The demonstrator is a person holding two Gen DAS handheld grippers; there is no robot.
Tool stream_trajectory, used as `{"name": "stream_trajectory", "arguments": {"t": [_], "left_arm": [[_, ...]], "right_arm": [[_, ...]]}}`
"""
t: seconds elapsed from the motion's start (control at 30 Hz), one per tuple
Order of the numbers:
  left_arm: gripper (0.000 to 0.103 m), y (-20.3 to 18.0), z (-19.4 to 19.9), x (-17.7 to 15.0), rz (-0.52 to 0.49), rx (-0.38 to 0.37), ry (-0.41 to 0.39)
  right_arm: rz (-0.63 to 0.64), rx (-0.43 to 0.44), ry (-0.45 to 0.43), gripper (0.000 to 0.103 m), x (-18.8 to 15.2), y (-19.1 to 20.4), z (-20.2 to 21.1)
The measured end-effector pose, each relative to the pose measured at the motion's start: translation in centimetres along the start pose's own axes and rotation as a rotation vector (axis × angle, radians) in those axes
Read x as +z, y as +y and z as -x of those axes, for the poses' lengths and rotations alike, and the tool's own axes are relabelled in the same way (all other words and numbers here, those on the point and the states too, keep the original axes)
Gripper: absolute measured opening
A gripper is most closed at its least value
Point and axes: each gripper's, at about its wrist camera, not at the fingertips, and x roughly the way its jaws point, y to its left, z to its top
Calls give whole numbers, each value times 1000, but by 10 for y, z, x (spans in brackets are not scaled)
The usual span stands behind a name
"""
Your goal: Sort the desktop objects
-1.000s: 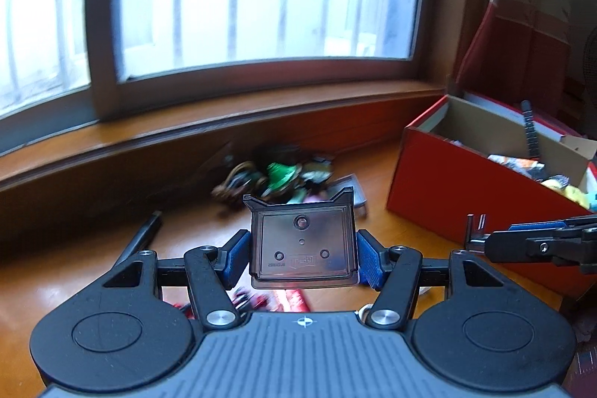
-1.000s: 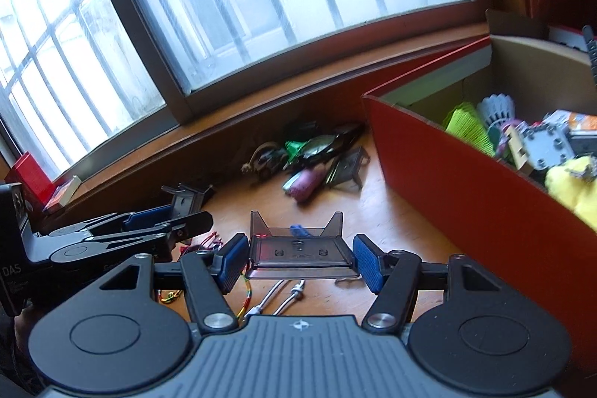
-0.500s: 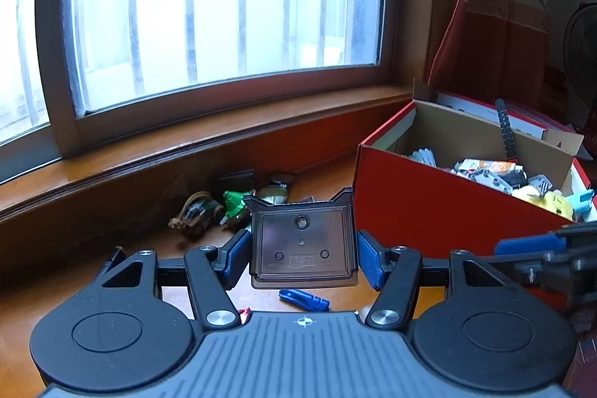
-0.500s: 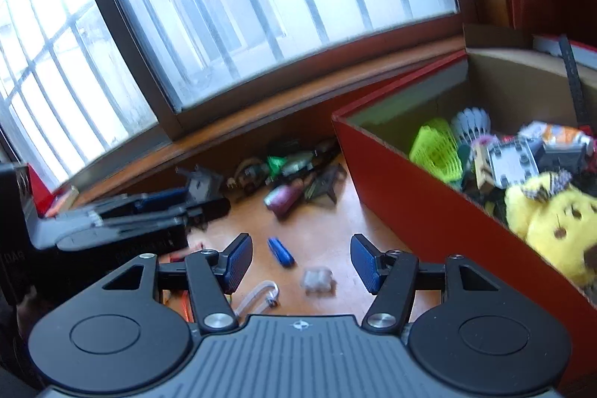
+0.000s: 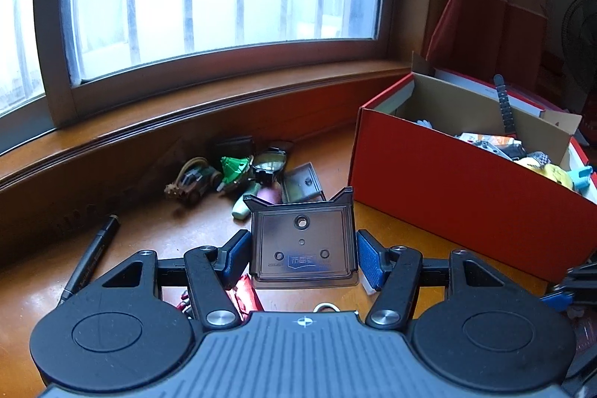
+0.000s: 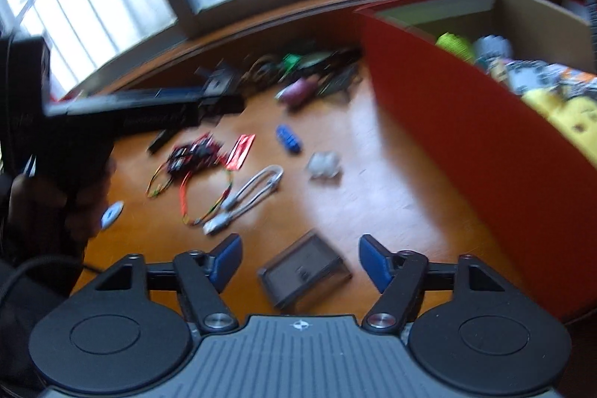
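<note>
My left gripper (image 5: pixel 302 258) is shut on a smoky transparent plastic case (image 5: pixel 302 241), held flat above the wooden desk. My right gripper (image 6: pixel 300 263) is open, and its view is blurred by motion. A second dark plastic case (image 6: pixel 304 273) lies on the desk below and between its fingers, apart from both pads. The red cardboard box (image 5: pixel 447 196) stands to the right, holding a yellow plush toy (image 6: pixel 563 110) and several small items. The left gripper (image 6: pixel 220 96) also shows in the right wrist view, at the left.
At the back by the window sill lies a pile with a green toy (image 5: pixel 233 168) and a pink marker (image 6: pixel 298 90). A black pen (image 5: pixel 89 260), coloured wires (image 6: pixel 194 155), a white cable (image 6: pixel 253 193), a blue piece (image 6: pixel 287 138) and a red packet (image 6: pixel 242 150) lie on the desk.
The right gripper opened and let go of its dark case, which now lies on the desk; the gripper pulled back and tilted down. The left gripper kept its case and shifted slightly.
</note>
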Motion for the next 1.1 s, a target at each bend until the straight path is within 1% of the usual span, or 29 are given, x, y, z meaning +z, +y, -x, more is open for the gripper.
{"name": "stream_trajectory", "arguments": {"t": [0.03, 0.13, 0.23, 0.3, 0.4, 0.43, 0.53, 0.67, 0.73, 0.77, 0.83, 0.97, 1.1], "left_arm": [[60, 0, 1, -1, -2, -4, 0], [60, 2, 4, -4, -3, -14, 1], [60, 5, 9, -6, 1, -13, -4], [60, 8, 12, -8, 9, -8, -6], [60, 12, 15, -11, 21, 0, -4], [60, 13, 16, -12, 24, 3, -3], [60, 17, 19, -13, 33, 13, -3], [60, 21, 22, -16, 36, 15, 1], [60, 23, 23, -17, 35, 14, 3], [60, 24, 23, -17, 35, 14, 4], [60, 26, 24, -18, 35, 13, 6], [60, 31, 26, -20, 35, 12, 10], [60, 36, 27, -22, 31, 4, 15]], "right_arm": [[11, 2, 11, 82, -2, 0, -4], [69, -7, 32, 83, -5, 1, -13], [178, -27, 49, 88, -6, 8, -18], [257, -23, 55, 92, -6, 15, -20], [318, -18, 70, 92, -5, 21, -27], [327, -25, 77, 91, -4, 22, -31], [330, -40, 99, 85, -5, 22, -41], [331, -47, 114, 84, -9, 22, -49], [349, -60, 114, 81, -11, 24, -51], [360, -69, 108, 79, -12, 25, -52], [362, -83, 88, 68, -12, 28, -53], [311, -102, 49, 67, -12, 31, -53], [233, -126, -26, 67, -12, 36, -47]]}}
